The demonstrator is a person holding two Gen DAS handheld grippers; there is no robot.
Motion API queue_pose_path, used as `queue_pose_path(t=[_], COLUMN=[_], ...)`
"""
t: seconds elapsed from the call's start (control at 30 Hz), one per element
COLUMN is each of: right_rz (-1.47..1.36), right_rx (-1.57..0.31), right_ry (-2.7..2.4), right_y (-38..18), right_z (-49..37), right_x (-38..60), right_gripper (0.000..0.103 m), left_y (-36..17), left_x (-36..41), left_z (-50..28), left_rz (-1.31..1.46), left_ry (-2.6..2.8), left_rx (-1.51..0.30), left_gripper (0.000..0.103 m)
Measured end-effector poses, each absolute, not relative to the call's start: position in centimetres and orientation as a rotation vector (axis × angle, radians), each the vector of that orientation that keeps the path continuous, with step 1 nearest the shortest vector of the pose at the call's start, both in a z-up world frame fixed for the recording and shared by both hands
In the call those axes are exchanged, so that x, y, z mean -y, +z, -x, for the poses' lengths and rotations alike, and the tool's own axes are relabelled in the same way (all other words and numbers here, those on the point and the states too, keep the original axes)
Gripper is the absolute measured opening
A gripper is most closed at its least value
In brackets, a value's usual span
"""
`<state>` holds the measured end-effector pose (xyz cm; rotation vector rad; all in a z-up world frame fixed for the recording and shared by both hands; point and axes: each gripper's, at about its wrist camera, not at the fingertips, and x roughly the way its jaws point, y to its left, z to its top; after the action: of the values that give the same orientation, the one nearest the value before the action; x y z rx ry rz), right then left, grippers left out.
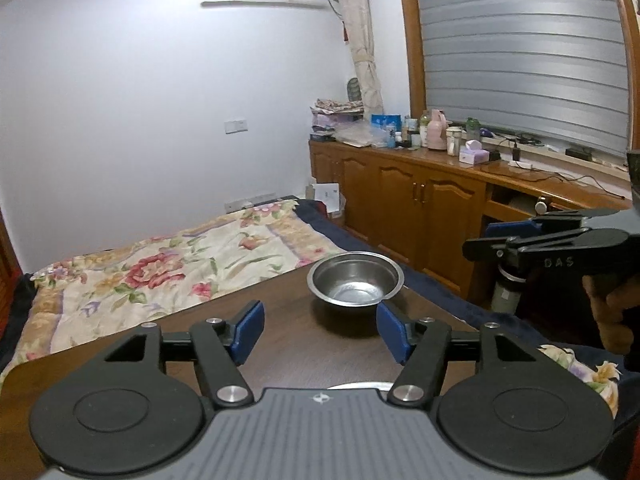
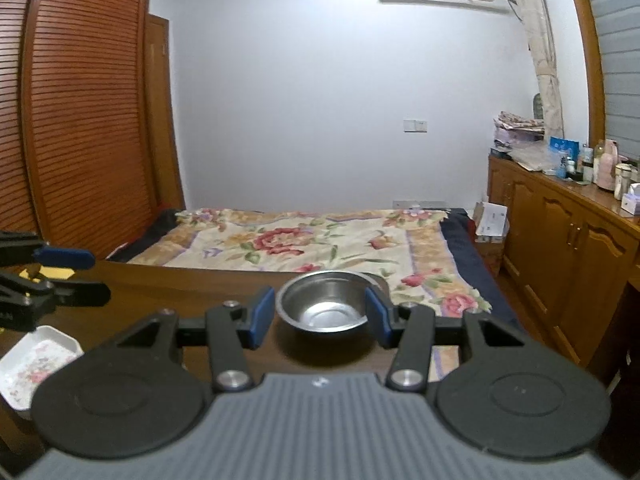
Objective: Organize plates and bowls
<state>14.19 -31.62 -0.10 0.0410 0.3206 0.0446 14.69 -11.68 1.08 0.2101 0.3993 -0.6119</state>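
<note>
While both grippers hover over the dark wooden table (image 1: 280, 344), this is what I see from where I stand.

Left gripper (image 1: 320, 330): it hangs above the table, pointing at the steel bowl (image 1: 355, 279); its blue pads (image 1: 250, 330) stand wide apart and hold nothing. The right pad's tip is close to the bowl's rim; whether it touches, I cannot tell.

Right gripper (image 2: 320, 314): it is level, its blue pads (image 2: 261, 316) wide apart on either side of the bowl (image 2: 326, 306), with nothing held. In the left wrist view it (image 1: 492, 240) comes from the right, with a hand (image 1: 616, 312) on its grip.

Bowl: one, of steel, upright at the far right corner of the table, near the bed (image 2: 320, 240) with the flower blanket. Nothing is in it.

White dish (image 2: 38, 362): one, rectangular, with a flower pattern inside, on the table's left side, well apart from the bowl. It holds nothing.

Plate edge (image 1: 360, 385): a pale curved rim shows just under the left gripper's body; I cannot tell more.

Count: two grippers, one bowl, one white dish, one table.
</note>
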Motion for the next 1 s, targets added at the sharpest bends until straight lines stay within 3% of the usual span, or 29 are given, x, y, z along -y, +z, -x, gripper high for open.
queue_pose_path(t=[1.0], right_rz=[-0.212], right_rx=[-0.516], right_ry=[0.025], right_y=[-6.0], right_z=[-24.9], right_x=[35.8], right_gripper=[0.051], left_y=[-3.0], left_x=[19.1], left_z=[-29.6], left_rz=[-0.267], left_ry=[-0.673], left_rx=[-0.617], left_gripper=[0.06])
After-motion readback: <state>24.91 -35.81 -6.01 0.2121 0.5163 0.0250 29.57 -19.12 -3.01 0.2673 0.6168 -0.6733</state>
